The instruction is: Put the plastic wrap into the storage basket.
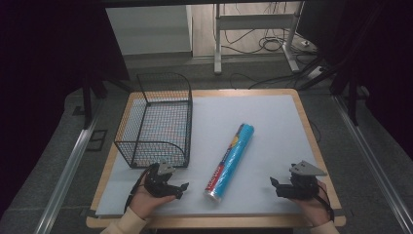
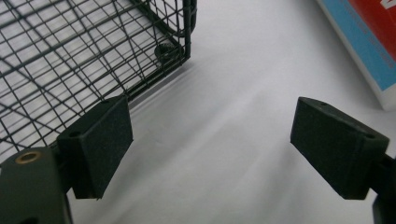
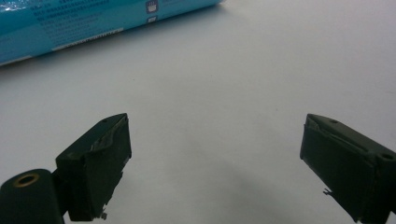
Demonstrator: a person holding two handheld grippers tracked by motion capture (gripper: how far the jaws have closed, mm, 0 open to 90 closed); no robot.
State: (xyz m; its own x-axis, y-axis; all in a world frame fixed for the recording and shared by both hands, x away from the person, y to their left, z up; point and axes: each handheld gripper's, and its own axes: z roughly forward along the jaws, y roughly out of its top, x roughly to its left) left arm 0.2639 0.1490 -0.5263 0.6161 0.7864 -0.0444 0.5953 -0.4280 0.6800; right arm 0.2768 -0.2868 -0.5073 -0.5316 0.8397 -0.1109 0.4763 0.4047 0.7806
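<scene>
Both tongs, left (image 1: 181, 187) and right (image 1: 275, 184), gape empty, flanking the roll (image 1: 230, 162) (probably bound for the basket (image 1: 156, 122)), ready to grab it.

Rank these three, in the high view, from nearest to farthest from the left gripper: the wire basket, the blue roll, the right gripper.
From the left gripper:
1. Wire basket: just beyond it, its near edge almost at the gripper.
2. Blue roll: to its right, lying slanted on the mat, near end closest.
3. Right gripper: farthest, at the mat's right side.
</scene>
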